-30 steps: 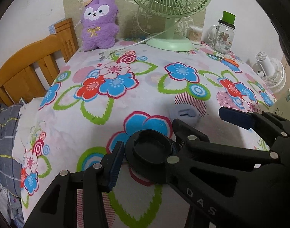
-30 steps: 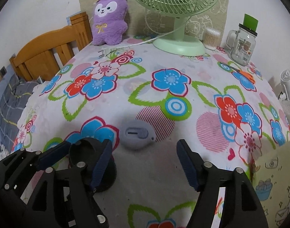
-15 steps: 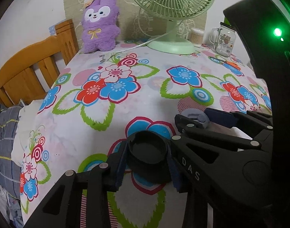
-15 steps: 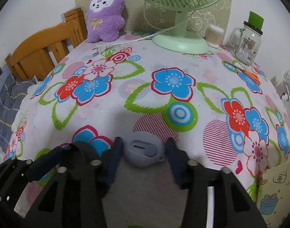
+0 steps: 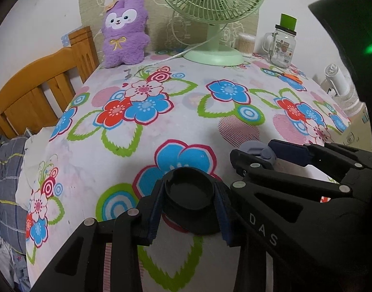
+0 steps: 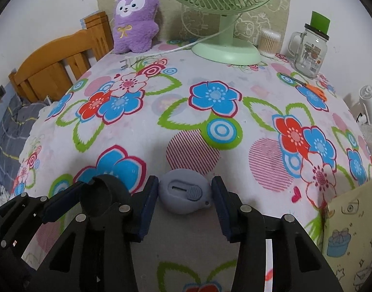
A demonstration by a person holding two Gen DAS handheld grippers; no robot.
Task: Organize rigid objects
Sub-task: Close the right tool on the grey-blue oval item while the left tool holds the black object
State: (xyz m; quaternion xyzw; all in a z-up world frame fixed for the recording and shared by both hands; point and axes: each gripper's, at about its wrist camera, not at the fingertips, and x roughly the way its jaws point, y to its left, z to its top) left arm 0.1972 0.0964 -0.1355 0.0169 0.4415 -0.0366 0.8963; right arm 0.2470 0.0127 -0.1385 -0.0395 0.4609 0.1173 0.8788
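Both tongs have closed in over the last second. Left gripper (image 5: 189,209) was wide open around the black round cup (image 5: 189,191) a second ago; now both blue pads press its sides, so it's clamped on the cup, which sits right between the fingertips with its base on the cloth. Right gripper (image 6: 184,198) had the grey oval gadget (image 6: 183,193) well ahead of open fingers; it has since moved forward and narrowed, and the gadget now sits between the pads. Left pad looks touching, right pad touching or a hair off, so I can't tell if that grip is fully seated. The two tools are side by side: in the right wrist view the cup and left tool sit just left of the right one's left finger. My read: both pieces are secured or nearly so, and lifting and placing comes next; the right side may need a little more squeeze first. Surface is a soft floral cloth (image 6: 210,126), which may give under the pieces. Far ahead of the tongs: green desk fan (image 6: 225,12), purple plush (image 6: 134,17), glass mug jar (image 6: 310,51), cotton swab tub (image 6: 268,42), orange scissors (image 6: 312,88). Wooden bed frame (image 6: 57,73) off ahead-left, small white fan (image 6: 371,112) off to the right.
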